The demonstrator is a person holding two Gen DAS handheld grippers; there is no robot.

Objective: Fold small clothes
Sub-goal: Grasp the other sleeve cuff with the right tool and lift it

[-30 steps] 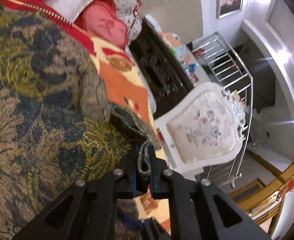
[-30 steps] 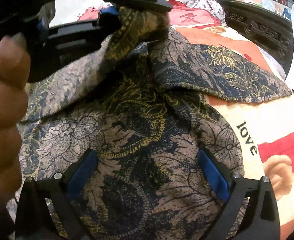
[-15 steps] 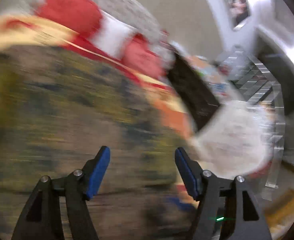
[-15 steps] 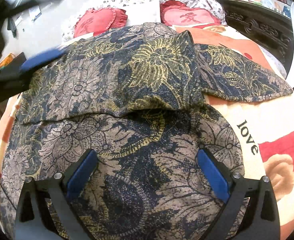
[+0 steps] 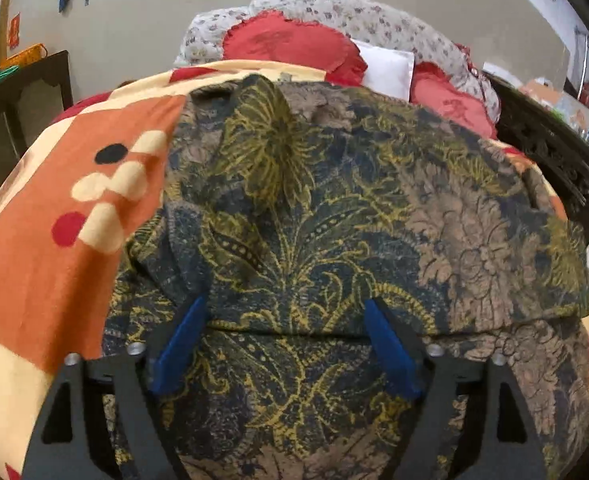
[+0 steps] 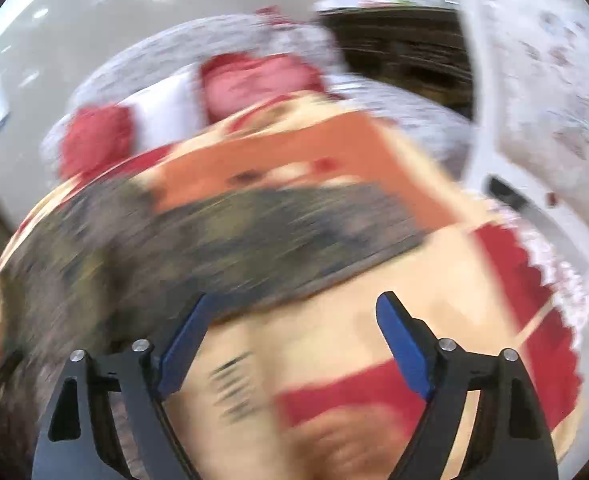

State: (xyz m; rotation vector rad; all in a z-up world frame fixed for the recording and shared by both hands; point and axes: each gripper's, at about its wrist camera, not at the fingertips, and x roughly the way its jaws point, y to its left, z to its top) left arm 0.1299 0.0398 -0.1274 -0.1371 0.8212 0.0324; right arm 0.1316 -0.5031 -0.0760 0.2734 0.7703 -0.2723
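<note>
Bedding fills both of my views: a cream blanket with orange and red blocks covers the bed, and I use it as my landmark. On top of the blanket, toward its middle, lies the patterned garment, dark blue with yellow and tan floral print. Its upper layer is folded over the lower one, leaving a horizontal fold edge across the cloth, and a small peak of fabric stands up near its far side. Beyond the blanket's far end I see floral pillows, two red cushions and a white pillow between them. To the right of the blanket runs dark carved wooden furniture; to the left stands a dark cabinet.

My left gripper hovers over the garment's near part, by the fold edge. Its jaws have just been opening and stand spread, blue pads apart, with cloth lying below but nothing pinched.

My right wrist view is heavily blurred. There the garment lies on the blanket to the left, and a white floral chair sits off the blanket's right edge. My right gripper hangs over bare blanket just beside the garment's edge; its jaws have just been closing somewhat, yet stay wide apart with nothing between them.
</note>
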